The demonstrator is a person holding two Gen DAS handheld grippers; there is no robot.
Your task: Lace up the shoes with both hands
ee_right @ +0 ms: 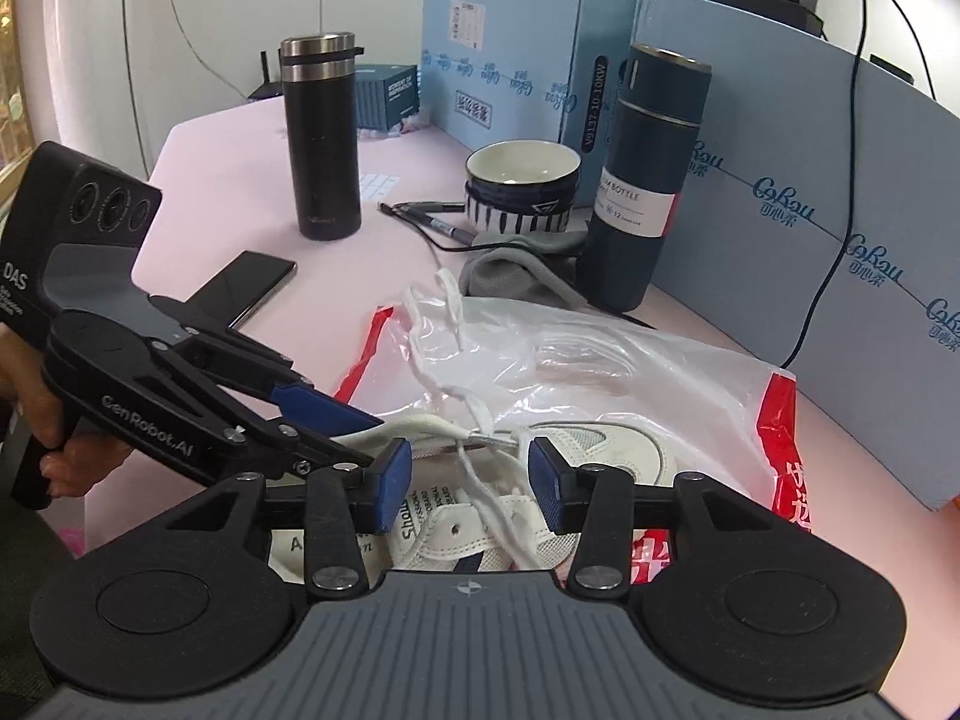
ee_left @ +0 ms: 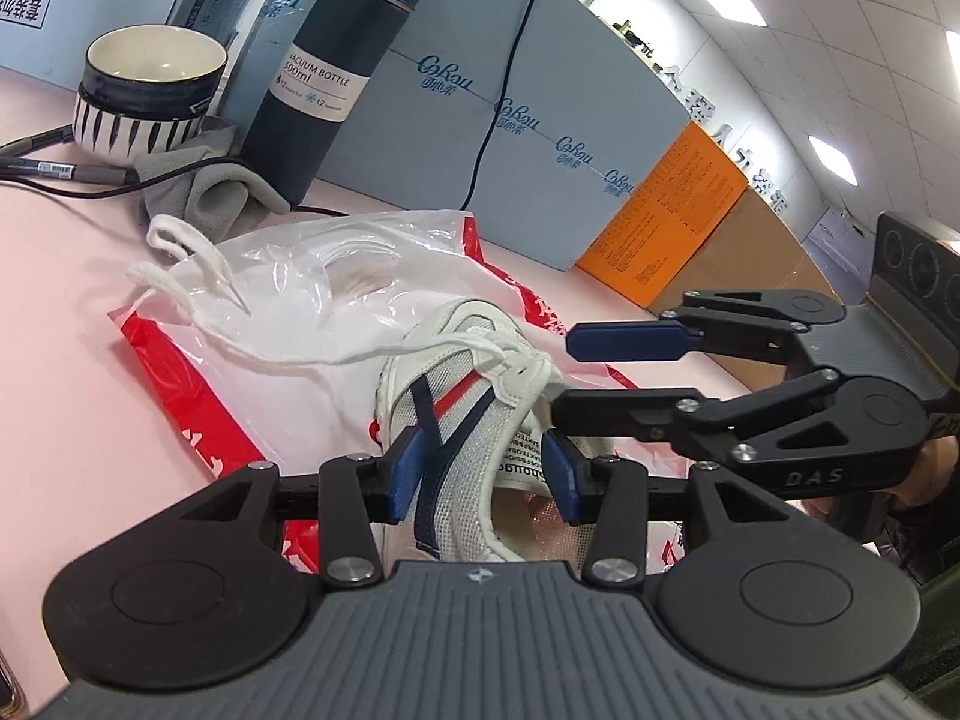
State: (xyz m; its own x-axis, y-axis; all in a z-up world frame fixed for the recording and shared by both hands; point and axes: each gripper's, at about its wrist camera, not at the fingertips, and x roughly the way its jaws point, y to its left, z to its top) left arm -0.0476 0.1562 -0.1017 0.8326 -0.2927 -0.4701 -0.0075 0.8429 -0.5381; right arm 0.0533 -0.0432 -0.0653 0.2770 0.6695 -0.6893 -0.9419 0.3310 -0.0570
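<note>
Sneaker (ee_left: 462, 420), white with navy and red stripes, lies on a clear-and-red plastic bag (ee_left: 300, 288) on the pink bench (ee_left: 66, 312). In the left wrist view the left gripper (ee_left: 480, 474) has its jaws spread, straddling the sneaker's side without pinching it. The right gripper (ee_left: 561, 375) reaches in from the right, jaws parted around the knot of the white shoelace (ee_left: 252, 348), whose loose ends trail across the bag. Bare bench lies to the left; a striped bowl (ee_left: 147, 96) and vacuum bottle (ee_left: 336, 78) stand behind.

From the right wrist view, the right gripper (ee_right: 471, 474) is released, lace strands hanging between its pads. The left gripper (ee_right: 354, 435) is partly hidden behind it. A black tumbler (ee_right: 321, 138) and phone (ee_right: 252, 288) stand well apart; the bowl's inside shows nothing.
</note>
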